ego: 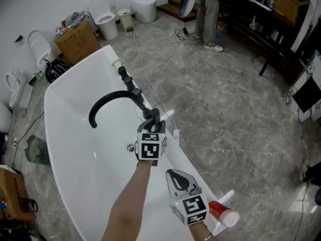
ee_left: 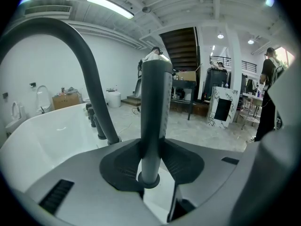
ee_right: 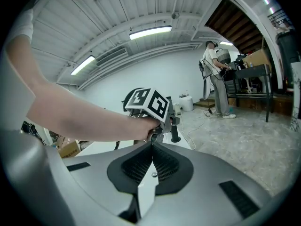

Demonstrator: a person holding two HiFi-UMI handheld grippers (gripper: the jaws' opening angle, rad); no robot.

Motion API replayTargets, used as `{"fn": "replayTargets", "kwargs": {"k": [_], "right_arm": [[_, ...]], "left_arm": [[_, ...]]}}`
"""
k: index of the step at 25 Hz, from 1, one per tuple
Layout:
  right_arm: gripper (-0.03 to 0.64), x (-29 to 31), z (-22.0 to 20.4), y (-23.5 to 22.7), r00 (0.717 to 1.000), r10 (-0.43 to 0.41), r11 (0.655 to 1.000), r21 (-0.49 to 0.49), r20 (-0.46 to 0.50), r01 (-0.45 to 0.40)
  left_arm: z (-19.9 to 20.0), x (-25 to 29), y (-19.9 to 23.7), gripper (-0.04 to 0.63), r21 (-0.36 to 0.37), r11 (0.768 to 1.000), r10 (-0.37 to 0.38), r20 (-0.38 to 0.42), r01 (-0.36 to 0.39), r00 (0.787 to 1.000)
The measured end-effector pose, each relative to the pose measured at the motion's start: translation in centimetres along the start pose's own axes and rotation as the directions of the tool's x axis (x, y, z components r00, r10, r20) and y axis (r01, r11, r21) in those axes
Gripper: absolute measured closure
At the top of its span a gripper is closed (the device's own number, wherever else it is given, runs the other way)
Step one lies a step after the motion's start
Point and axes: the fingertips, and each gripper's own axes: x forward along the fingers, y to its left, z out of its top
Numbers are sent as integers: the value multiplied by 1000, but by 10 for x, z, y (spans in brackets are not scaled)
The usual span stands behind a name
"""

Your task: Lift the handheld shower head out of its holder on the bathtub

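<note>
The dark grey handheld shower head (ego: 155,116) stands upright in its holder on the white bathtub's rim (ego: 75,72), beside the black curved spout (ego: 108,102). My left gripper (ego: 154,125) reaches it from the near side. In the left gripper view the shower head (ee_left: 155,102) rises between the pads (ee_left: 123,166), which press on its stem just above the holder ring (ee_left: 149,179); my left gripper (ee_left: 151,161) is shut on it. My right gripper (ego: 173,174) hovers over the rim nearer to me. In the right gripper view my right gripper (ee_right: 151,163) has its pads together, with nothing between them.
A red-and-white can (ego: 223,214) lies on the rim by my right hand. Black tap handles (ego: 123,74) stand farther along the rim. On the floor are cables (ego: 150,59), a cardboard box (ego: 76,40) and toilets (ego: 104,15). A person (ego: 208,19) stands at the far side.
</note>
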Motion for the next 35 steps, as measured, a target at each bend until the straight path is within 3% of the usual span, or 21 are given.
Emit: {"fn": "replayTargets", "kwargs": {"k": [13, 24, 35], "right_arm": [[609, -23, 20, 5, 999, -39, 999, 21, 15, 39], [609, -67, 61, 35, 998, -27, 999, -17, 65, 28], [609, -112, 97, 81, 994, -14, 999, -40, 112, 19]], "left_arm": [[27, -45, -12, 443, 27, 1000, -2, 54, 0, 999], [75, -123, -29, 444, 25, 1000, -16, 128, 13, 992], [112, -205, -48, 443, 94, 995, -40, 175, 24, 984]]}}
